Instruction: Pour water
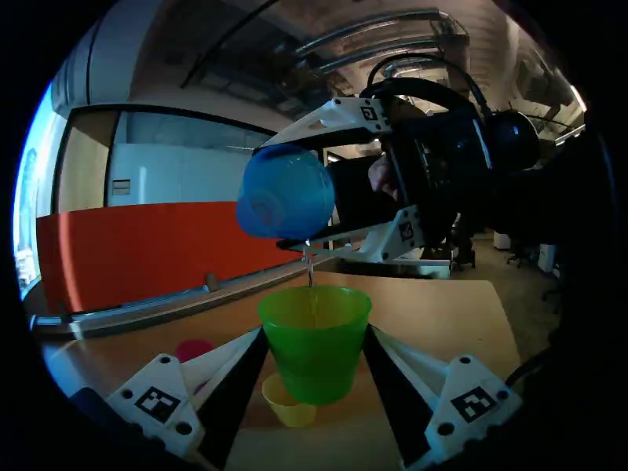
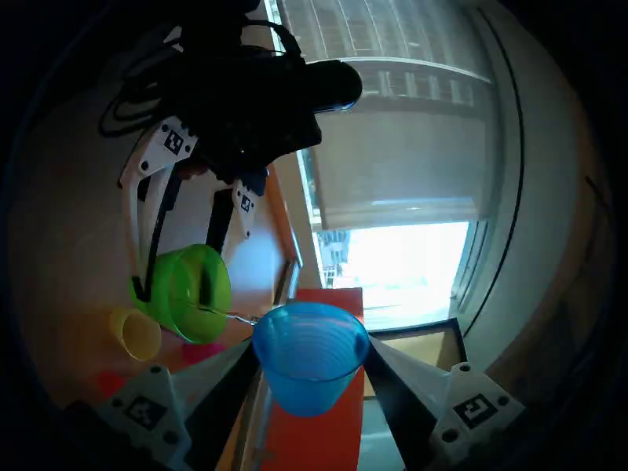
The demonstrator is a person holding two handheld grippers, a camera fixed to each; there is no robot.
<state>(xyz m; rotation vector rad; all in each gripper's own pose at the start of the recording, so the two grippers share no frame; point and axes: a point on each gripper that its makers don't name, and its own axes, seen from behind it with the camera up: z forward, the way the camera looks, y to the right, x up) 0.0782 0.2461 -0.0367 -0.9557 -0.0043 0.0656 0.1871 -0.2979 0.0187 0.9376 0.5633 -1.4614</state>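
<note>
1. Water [image 1: 310, 273] is seen as a thin stream falling from the rim of the blue cup [image 1: 284, 192] into the open mouth of the green cup [image 1: 315, 341]; in the right gripper view the stream [image 2: 235, 316] bridges the gap between the two rims.
2. The green cup is held upright and is pinched at its sides by both fingers of the left gripper [image 1: 315, 334]. Whether its base rests on the table [image 1: 439, 314] cannot be told.
3. The blue cup is clamped between both fingers of the right gripper [image 1: 286, 196] and is tipped well over, with its lower rim directly above the green cup and apart from it.
4. In the right gripper view, the blue cup [image 2: 310, 365] is seen from its open end between the fingers of the right gripper [image 2: 312, 345], with the green cup [image 2: 184, 294] and the left gripper [image 2: 180, 275] farther off.
5. A yellow cup [image 1: 289, 404] stands upright on the table, just beside the base of the green cup.
6. A pink cup [image 1: 192, 349] is placed on the table between the yellow cup and the table edge that runs under the orange wall panel [image 1: 141, 251].
7. Part of a hand [image 1: 385, 177] is visible behind the right gripper's fingers.
</note>
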